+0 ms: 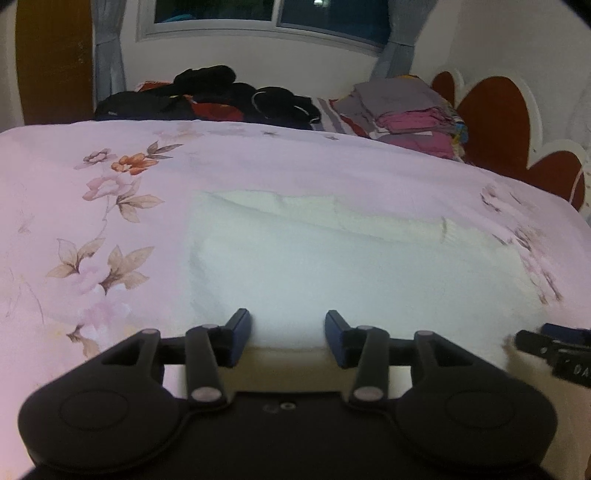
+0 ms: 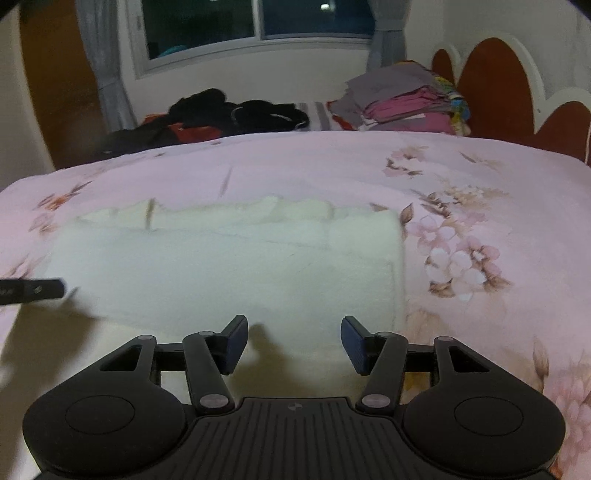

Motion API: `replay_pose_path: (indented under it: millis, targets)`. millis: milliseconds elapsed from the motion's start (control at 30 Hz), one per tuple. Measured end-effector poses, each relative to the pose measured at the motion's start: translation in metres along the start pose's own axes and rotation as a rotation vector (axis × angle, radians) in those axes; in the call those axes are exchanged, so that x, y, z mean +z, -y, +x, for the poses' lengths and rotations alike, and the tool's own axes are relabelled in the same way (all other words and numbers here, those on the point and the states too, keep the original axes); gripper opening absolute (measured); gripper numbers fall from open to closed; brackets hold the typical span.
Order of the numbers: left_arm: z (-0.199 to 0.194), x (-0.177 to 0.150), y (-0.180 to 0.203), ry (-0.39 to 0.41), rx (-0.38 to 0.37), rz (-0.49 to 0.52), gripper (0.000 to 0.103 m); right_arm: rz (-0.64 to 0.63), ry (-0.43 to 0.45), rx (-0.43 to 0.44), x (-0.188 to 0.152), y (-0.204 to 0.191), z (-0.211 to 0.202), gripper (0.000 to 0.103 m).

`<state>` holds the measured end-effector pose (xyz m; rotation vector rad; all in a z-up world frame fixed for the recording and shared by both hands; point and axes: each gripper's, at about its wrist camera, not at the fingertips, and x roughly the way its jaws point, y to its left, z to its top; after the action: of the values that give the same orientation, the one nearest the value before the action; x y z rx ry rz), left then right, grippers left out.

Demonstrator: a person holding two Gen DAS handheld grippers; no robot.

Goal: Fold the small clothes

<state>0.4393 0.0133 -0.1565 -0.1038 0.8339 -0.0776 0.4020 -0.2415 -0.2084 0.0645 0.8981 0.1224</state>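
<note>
White cloth [image 1: 314, 266] on floral bedspread [image 1: 92, 221]

One white cloth [image 1: 303, 258] lies flat on one bed [image 1: 92, 206], which is covered by one pink floral sheet; from the right wrist view the cloth [image 2: 236, 266] sits at the centre of the picture. Two hand-held grippers are present: the left hand-held gripper [image 1: 288, 332] and the right hand-held gripper [image 2: 294, 341], each with two blue-padded fingers standing apart with nothing between them. At 12 o'clock beyond the sheet lies one heap of dark clothes [image 1: 221, 96], and at 1 o'clock one stack of folded clothes [image 1: 406, 114]. One window [image 2: 255, 22] with two panes is on the far wall, flanked by two curtains.
</note>
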Motion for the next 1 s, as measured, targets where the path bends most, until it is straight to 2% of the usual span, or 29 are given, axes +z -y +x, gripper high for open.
replay_pose_path:
  millis: [133, 300, 433, 500, 633, 767, 833, 1000]
  targets:
    - [-0.008, -0.013, 0.014, -0.022, -0.024, 0.012, 0.045, -0.005, -0.032, 0.049, -0.013, -0.012, -0.001, 0.056]
    - [-0.025, -0.038, 0.034, -0.032, -0.054, 0.075, 0.046, -0.043, -0.046, 0.106, -0.027, -0.028, -0.007, 0.056]
    - [-0.029, -0.064, 0.034, -0.084, -0.033, 0.109, 0.047, -0.12, -0.055, 0.081, -0.042, -0.034, -0.009, 0.056]
    - [-0.037, -0.074, 0.028, -0.074, -0.019, 0.12, 0.048, -0.14, -0.052, 0.054, -0.047, -0.03, -0.012, 0.056]
    - [-0.054, -0.087, 0.009, -0.078, 0.01, 0.122, 0.05, -0.124, -0.056, 0.009, -0.057, -0.015, -0.024, 0.056]
    - [-0.076, -0.094, 0.002, -0.091, 0.041, 0.103, 0.049, -0.082, -0.058, 0.037, -0.07, -0.012, -0.046, 0.056]
    - [-0.089, -0.098, 0.004, -0.085, 0.021, 0.101, 0.05, -0.068, -0.052, 0.079, -0.079, -0.016, -0.061, 0.056]
    - [-0.109, -0.125, 0.016, -0.1, -0.061, 0.118, 0.054, -0.037, -0.077, 0.101, -0.107, -0.032, -0.087, 0.056]
